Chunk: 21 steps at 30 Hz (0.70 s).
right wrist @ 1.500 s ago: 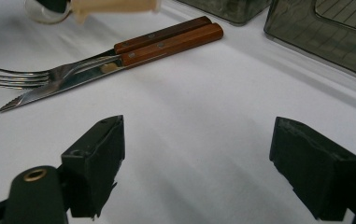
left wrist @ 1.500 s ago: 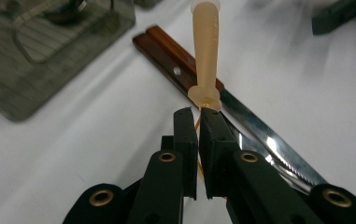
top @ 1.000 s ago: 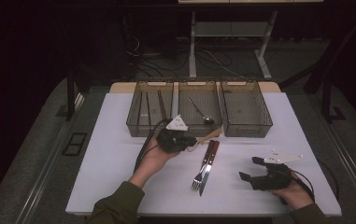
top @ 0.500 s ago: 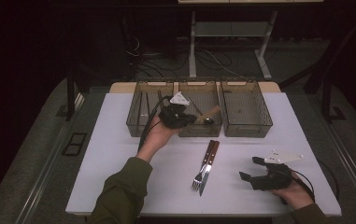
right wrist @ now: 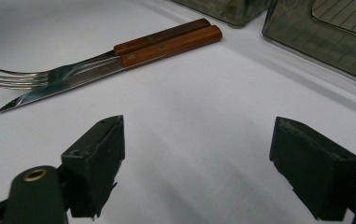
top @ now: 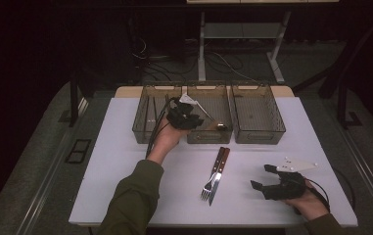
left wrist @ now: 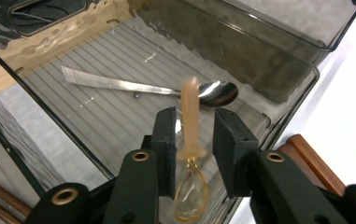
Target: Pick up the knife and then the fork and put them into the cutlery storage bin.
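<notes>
My left gripper [top: 184, 116] hovers over the middle smoky bin [top: 208, 136]. In the left gripper view a spoon with a pale wooden handle [left wrist: 190, 116] stands blurred between the jaws [left wrist: 195, 121], which are wider apart than the handle; only the left jaw seems to touch it. A metal spoon [left wrist: 157, 88] lies on the bin floor below. My right gripper [top: 261, 177] rests open on the white table at the front right, nothing between its jaws [right wrist: 199, 135]. A fork [top: 207, 185] and a knife [top: 219, 169] with brown handles lie side by side mid-table.
Three smoky bins stand in a row at the back: the left bin [top: 142, 129] holds thin dark sticks, and the right bin [top: 260, 132] looks bare. The fork [right wrist: 21, 77] and knife [right wrist: 73, 83] lie ahead-left of my right gripper. The white table [top: 125, 186] ends near the person's sleeves.
My left gripper carried the wooden-handled spoon from the table up over the middle bin, and its jaws now stand apart around it. The right gripper has stayed put.
</notes>
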Each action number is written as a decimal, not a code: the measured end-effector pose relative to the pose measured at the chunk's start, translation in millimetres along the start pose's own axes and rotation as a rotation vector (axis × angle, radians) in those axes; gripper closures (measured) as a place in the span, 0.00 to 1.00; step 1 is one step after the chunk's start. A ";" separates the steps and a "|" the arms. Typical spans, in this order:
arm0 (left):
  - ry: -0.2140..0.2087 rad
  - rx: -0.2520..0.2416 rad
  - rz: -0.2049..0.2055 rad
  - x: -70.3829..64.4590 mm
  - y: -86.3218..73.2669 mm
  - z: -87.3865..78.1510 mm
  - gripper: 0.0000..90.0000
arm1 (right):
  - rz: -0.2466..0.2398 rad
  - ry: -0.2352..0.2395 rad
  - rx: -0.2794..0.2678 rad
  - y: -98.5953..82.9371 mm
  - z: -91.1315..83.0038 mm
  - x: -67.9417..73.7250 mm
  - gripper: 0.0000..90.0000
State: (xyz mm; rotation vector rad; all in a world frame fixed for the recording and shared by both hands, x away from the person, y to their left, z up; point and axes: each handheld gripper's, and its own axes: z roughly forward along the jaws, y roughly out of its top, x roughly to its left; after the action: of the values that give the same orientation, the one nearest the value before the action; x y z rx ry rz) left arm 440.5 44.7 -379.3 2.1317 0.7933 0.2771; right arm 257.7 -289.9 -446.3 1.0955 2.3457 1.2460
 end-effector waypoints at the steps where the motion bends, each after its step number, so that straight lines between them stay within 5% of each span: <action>1: -0.003 -0.009 -0.005 -0.1 0.3 -1.5 0.74 | 0.001 0.000 0.002 0.0 0.0 0.2 0.20; 12: -0.043 -0.039 0.025 -20.4 -9.0 -22.0 0.52 | 0.000 -0.005 0.004 0.0 0.2 0.5 0.20; 21: -0.092 -0.040 0.066 -43.8 -32.5 -27.7 0.66 | -0.004 -0.008 0.010 0.3 1.4 1.3 0.20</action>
State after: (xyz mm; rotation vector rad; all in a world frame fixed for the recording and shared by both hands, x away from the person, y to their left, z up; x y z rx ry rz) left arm 379.7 49.7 -383.4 2.1192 0.6598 0.2258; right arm 257.7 -288.0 -446.7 1.0956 2.3495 1.2280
